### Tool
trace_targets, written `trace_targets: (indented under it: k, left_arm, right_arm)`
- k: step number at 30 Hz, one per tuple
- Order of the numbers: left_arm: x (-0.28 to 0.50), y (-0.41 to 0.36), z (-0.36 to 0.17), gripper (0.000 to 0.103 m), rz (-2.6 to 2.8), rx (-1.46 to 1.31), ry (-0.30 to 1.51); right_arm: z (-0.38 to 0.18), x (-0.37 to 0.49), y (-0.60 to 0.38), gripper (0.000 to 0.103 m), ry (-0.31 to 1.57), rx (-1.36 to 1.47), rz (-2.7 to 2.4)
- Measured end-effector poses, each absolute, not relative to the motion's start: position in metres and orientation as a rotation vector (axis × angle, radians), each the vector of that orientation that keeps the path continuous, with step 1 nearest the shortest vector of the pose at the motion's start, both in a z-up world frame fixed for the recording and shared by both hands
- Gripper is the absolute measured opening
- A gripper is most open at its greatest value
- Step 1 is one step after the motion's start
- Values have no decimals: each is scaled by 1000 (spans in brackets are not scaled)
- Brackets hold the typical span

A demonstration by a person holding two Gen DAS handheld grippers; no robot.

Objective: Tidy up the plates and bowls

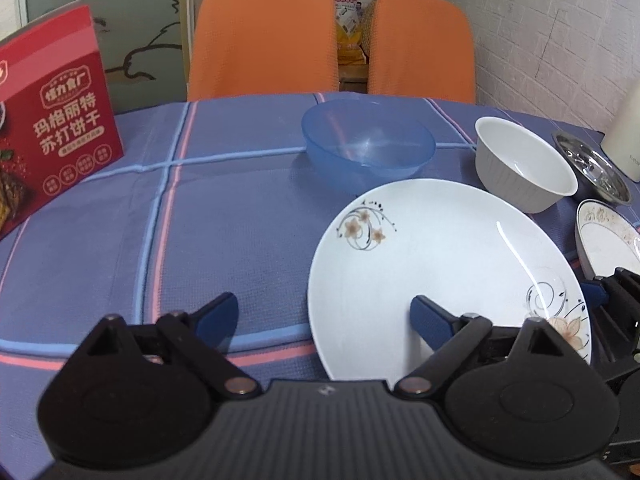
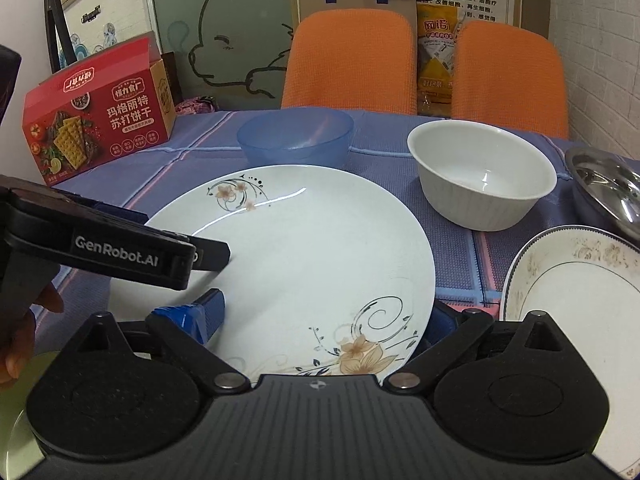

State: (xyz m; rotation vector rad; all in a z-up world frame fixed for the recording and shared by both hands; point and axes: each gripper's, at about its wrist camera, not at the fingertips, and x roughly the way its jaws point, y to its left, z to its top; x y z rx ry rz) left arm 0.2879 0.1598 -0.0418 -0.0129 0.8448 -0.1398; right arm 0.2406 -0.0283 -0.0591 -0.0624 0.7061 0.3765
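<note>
Left gripper (image 1: 324,312) low over the tablecloth (image 1: 120,240), jaws wide apart, one finger (image 1: 430,322) above the plate (image 1: 440,264), holding nothing. Right gripper (image 2: 324,316) also spread, fingers at both sides of the plate's near edge; contact not clear. Plate flat on the cloth, near the front. Behind it a blue bowl (image 1: 368,144) and a white bowl (image 1: 520,164); at right a second plate (image 2: 572,292) and a steel dish (image 2: 604,184). Red box (image 2: 100,120) far left.

You are at a home dining table (image 2: 384,148) with a checked cloth, two orange chairs (image 2: 352,60) and a cracker box (image 2: 100,120) around you.
</note>
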Motion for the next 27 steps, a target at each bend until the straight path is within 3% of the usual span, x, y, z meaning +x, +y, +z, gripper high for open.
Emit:
trace_targets:
  k: [7,11,13,27]
  left_arm:
    - [288,151,-39,61,-208,-22,834]
    - [288,145,-37,58,-211,-32,848]
    - [289,145,-34,50,-206,-50,865]
    - [243,146,15,49,-198,-56,770]
  right_arm:
    - [-59,242,-26,89,694,-59,369]
    - [-57,242,-26,89,697,-44,371]
    - [-55,241,-28,89,703,-9,380]
    - [-13,191,-28,89,606,-5,384]
